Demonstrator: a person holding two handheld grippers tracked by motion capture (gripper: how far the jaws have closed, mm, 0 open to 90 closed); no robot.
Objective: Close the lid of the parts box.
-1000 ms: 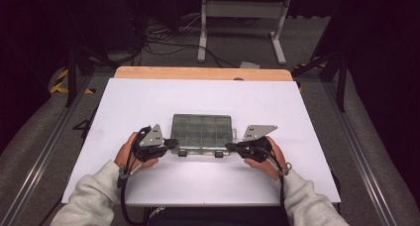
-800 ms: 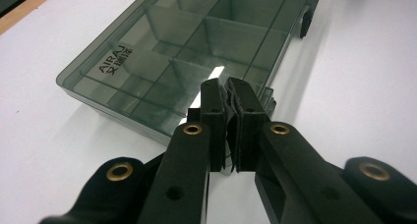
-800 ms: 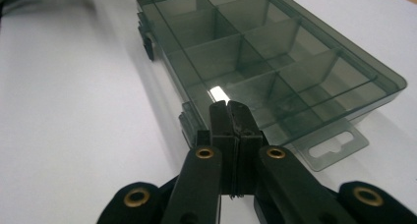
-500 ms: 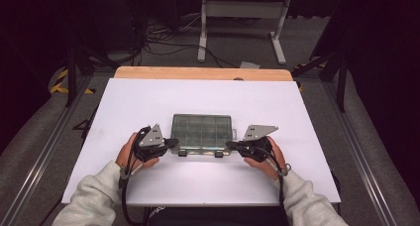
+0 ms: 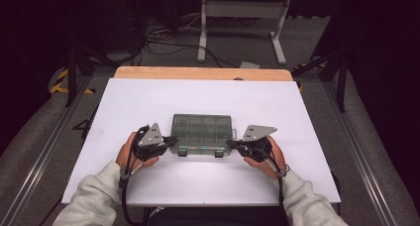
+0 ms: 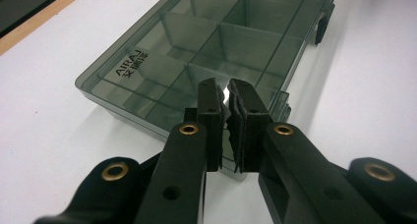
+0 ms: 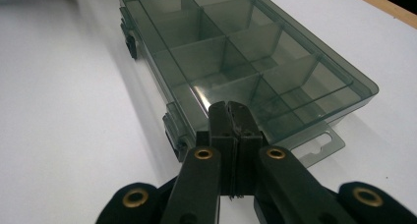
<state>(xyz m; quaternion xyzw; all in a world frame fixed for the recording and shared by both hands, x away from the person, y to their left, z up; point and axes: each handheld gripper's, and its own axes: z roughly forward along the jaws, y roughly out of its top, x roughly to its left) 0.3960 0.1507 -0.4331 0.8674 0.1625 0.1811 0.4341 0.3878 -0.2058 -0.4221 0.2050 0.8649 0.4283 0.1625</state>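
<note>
Left gripper (image 6: 225,94) first: its two black jaws are drawn nearly together, just a sliver of light between the toothed pads, and they sit at the short end of the smoky grey see-through plastic compartment box (image 6: 216,42). Whether they pinch that end wall or merely rest against it, I can't tell from here. From above, the left gripper (image 5: 172,140) noses in at the box's left end, near the front corner, the hand wrapped round its body and a grey sleeve behind it.

Over to the right gripper (image 7: 231,106): jaws pressed tight together, no gap at all, tips up against the opposite end of the box (image 7: 236,47), right by the clear hanging tab (image 7: 322,140) that sticks out from that end. In the high view the right gripper (image 5: 231,143) meets the box's right end, again near the front corner.

The box (image 5: 202,132) itself lies flat, lid down, in the middle of the white table top (image 5: 208,99), its divided cells visible through the lid and two dark latches (image 5: 183,151) on the front edge facing the person.
</note>
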